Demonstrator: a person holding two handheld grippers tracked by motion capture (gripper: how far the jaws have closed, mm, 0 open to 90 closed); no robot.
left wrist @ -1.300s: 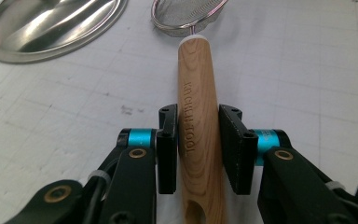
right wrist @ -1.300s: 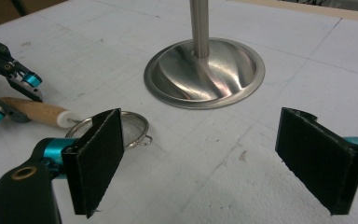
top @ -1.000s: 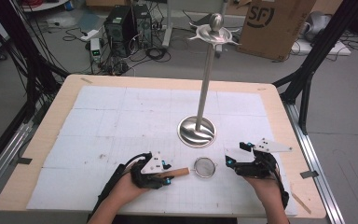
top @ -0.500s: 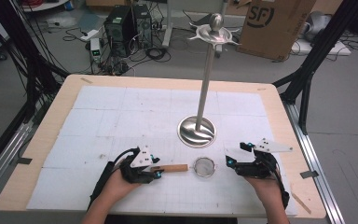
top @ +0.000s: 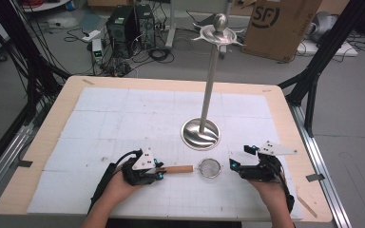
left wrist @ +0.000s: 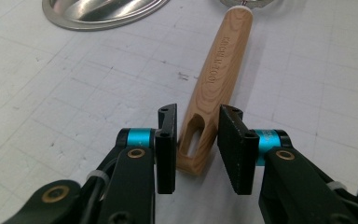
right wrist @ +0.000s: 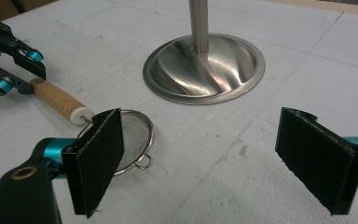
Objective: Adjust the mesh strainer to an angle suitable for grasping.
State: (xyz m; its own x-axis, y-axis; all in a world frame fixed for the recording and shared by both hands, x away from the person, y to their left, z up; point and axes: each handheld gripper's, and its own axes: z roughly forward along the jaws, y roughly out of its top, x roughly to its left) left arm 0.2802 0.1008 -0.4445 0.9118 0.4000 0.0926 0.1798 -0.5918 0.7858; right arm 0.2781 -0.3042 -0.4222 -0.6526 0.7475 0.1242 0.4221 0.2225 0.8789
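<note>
A small metal strainer (top: 210, 167) with a wooden handle (top: 178, 169) lies flat near the table's front edge. My left gripper (top: 158, 169) is open, its jaws on either side of the slotted end of the handle (left wrist: 213, 84) with narrow gaps. In the left gripper view, the left gripper (left wrist: 198, 114) sits low over the mat. My right gripper (top: 240, 157) stands wide open just right of the strainer bowl (right wrist: 130, 140) and holds nothing. Seen in its own view, the right gripper (right wrist: 200, 130) faces the stand's base.
A tall steel stand rises from a round base (top: 200, 133) in the middle of the white gridded mat (top: 123, 118); its hooked top (top: 217, 32) is high above. A cardboard box (top: 280, 23) and computers stand on the floor beyond the table.
My left gripper has slid left along the wooden handle toward its end, so more of the handle shows. The strainer and my right gripper have stayed in place.
</note>
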